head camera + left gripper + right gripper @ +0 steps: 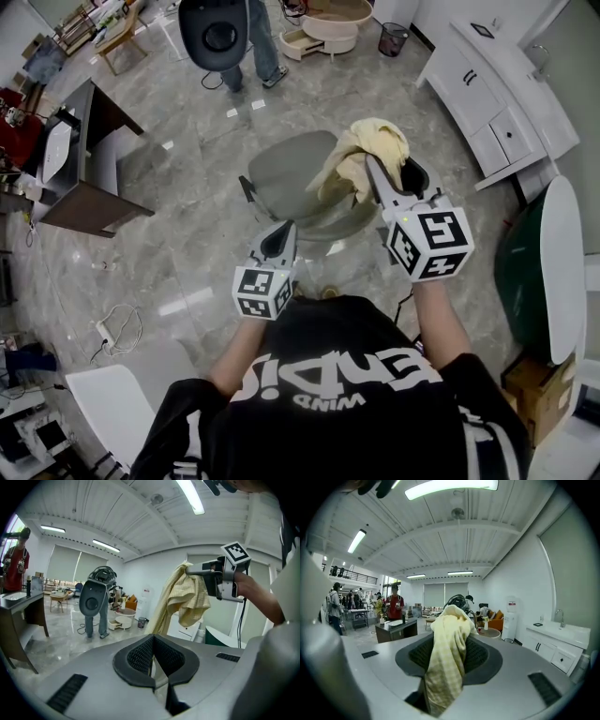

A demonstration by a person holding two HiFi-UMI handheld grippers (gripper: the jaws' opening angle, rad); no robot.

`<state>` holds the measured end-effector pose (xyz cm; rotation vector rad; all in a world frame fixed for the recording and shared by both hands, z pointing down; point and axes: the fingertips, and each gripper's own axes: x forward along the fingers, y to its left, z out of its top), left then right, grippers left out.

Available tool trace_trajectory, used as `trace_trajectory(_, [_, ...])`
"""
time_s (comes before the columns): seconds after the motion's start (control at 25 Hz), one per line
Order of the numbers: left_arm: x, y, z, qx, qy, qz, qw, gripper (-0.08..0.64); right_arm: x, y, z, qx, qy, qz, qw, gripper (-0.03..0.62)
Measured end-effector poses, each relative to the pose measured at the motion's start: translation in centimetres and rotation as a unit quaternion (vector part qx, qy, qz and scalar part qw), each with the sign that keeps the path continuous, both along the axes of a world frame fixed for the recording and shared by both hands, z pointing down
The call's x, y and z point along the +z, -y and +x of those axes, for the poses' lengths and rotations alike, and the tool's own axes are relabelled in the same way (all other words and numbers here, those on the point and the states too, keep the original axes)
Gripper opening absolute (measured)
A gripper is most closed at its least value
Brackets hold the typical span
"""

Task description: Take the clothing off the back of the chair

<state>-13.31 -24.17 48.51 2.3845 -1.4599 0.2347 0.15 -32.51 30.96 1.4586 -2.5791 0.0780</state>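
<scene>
The right claw point(373, 173) is clamped on a pale yellow checked garment point(375, 136) — the cloth is bunched between its jaws and hangs from them in loose folds. It is held in the air above the grey chair point(286, 173). Its lower end drops out of sight, so whether it touches the chair cannot be told. The left claw point(281, 236) sits lower, near the right one, jaws closed together on nothing — pointing toward the chair. Grey marble floor point(187, 234) spreads around them.
</scene>
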Motion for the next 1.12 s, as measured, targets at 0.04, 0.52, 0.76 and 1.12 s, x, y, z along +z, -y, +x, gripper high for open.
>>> trace_trajectory(0.04, [-0.1, 0.0, -0.1, 0.001, -0.002, 0.001, 1.0000, 0.015, -0.2, -0.1, 0.0, 0.003, 0.000, 0.003, 1.000, 0.163])
trace_trajectory(0.52, [-1.1, 0.2, 1.5, 0.066, -0.009, 0.007, 0.9977, 0.015, -1.0, -2.3, 2.0, 0.061, 0.012, 0.003, 0.998, 0.163])
trace_trajectory(0.76, [-1.5, -0.7, 2.9, 0.099, -0.003, 0.011, 0.9951, 0.015, -1.6, -5.4, 3.5, 0.081, 0.021, 0.005, 0.996, 0.164])
trace_trajectory(1.12, [-2.0, -3.8, 5.2, 0.062, 0.004, 0.032, 0.9976, 0.015, -3.4, -10.6, 6.2, 0.054, 0.042, 0.040, 0.997, 0.164])
